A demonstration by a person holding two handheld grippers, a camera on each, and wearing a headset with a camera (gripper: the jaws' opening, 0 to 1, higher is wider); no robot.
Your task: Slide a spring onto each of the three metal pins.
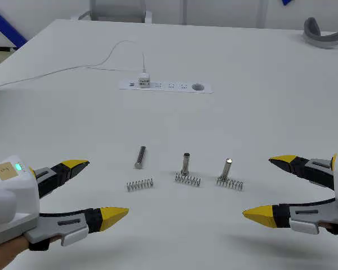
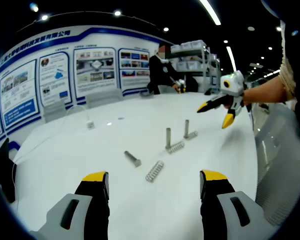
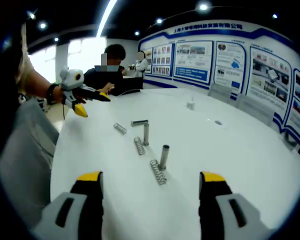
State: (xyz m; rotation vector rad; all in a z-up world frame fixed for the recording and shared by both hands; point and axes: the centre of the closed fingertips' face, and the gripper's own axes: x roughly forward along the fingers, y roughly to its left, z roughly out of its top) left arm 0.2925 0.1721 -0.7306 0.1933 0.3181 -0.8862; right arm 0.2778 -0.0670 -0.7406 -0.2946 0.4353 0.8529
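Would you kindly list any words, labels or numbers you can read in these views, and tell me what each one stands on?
Nothing reads clearly.
Blue-and-white wall display boards: Chinese headline and small print, too blurred to quote.
White power strip: markings too small.
Beige sticker on the left gripper: mark too small.

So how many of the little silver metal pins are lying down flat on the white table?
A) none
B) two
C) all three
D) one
D: the leftmost silver metal pin lies flat on the white table, while the middle pin and the right pin stand upright.
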